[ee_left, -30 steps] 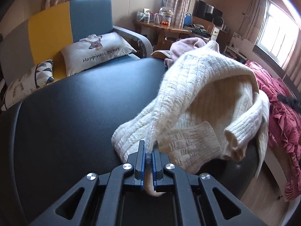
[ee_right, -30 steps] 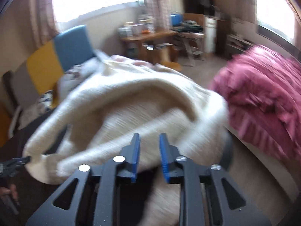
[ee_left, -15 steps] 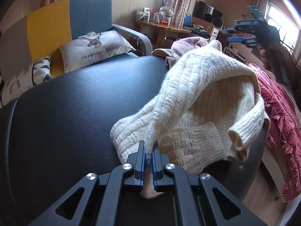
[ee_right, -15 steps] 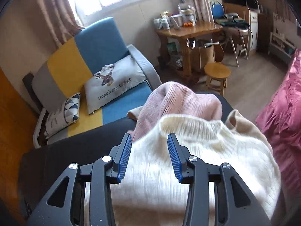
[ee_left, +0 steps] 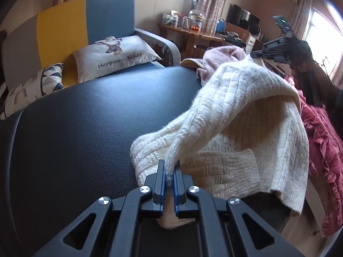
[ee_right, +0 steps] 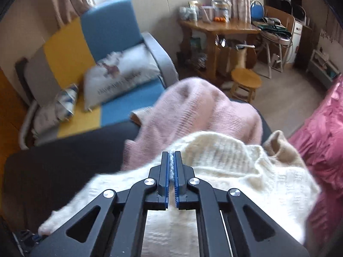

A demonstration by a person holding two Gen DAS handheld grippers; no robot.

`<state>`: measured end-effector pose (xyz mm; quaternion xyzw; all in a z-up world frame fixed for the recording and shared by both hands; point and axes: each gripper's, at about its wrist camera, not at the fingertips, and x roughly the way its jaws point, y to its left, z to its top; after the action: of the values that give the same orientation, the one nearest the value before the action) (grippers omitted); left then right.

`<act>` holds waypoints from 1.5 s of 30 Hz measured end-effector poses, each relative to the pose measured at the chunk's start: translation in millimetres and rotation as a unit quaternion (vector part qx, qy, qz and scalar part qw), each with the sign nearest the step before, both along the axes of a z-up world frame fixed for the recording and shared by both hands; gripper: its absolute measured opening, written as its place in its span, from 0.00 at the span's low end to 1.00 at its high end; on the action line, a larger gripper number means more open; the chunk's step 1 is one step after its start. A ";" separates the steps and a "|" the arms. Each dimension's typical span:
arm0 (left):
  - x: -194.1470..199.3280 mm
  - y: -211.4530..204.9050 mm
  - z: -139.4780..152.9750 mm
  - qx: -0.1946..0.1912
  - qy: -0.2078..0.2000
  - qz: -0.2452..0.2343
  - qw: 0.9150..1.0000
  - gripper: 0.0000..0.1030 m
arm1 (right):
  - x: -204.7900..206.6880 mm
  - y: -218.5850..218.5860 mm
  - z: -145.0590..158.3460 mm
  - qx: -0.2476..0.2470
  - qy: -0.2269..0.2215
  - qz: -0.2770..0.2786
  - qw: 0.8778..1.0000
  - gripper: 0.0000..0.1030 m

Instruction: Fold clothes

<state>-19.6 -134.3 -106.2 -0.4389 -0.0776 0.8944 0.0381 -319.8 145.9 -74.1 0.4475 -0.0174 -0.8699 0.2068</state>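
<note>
Folding has barely begun: the cream knit sweater (ee_left: 246, 128) lies bunched beside a pink sweater (ee_right: 199, 107) on the black table (ee_left: 85, 128), the left gripper (ee_left: 169, 171) and the right gripper (ee_right: 171, 167) each pinching it, nothing folded.

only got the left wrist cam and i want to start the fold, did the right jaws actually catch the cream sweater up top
Observer: Yes. The right gripper has just closed its jaws, and a ridge of the cream sweater is pinched between them.
Operator: is the pink one caught too
Observer: No. Only cream knit shows between the jaws. The pink sweater lies bunched just beyond the pinch, its near edge under the cream one.
Operator: anything past it i should mind
Observer: A round wooden stool stands on the floor beyond the pink sweater.
</note>
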 end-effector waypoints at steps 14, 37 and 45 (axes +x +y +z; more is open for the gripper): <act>5.9 -1.3 8.3 -0.021 0.011 0.043 0.999 0.04 | 43.2 -13.0 22.8 -0.026 0.057 0.022 0.998 0.03; 98.7 -60.3 72.5 0.013 0.110 0.133 0.985 0.04 | 109.5 -52.7 93.9 -0.238 0.089 0.051 0.966 0.02; 115.4 -52.5 49.7 -0.004 0.091 0.120 0.989 0.04 | 133.3 -47.6 62.3 -0.258 0.063 0.027 0.964 0.02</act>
<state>95.8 -186.8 -56.5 -0.3436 -0.1223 0.9289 -0.0648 -186.5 98.2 -11.8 0.3233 -0.2165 -0.8565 0.3393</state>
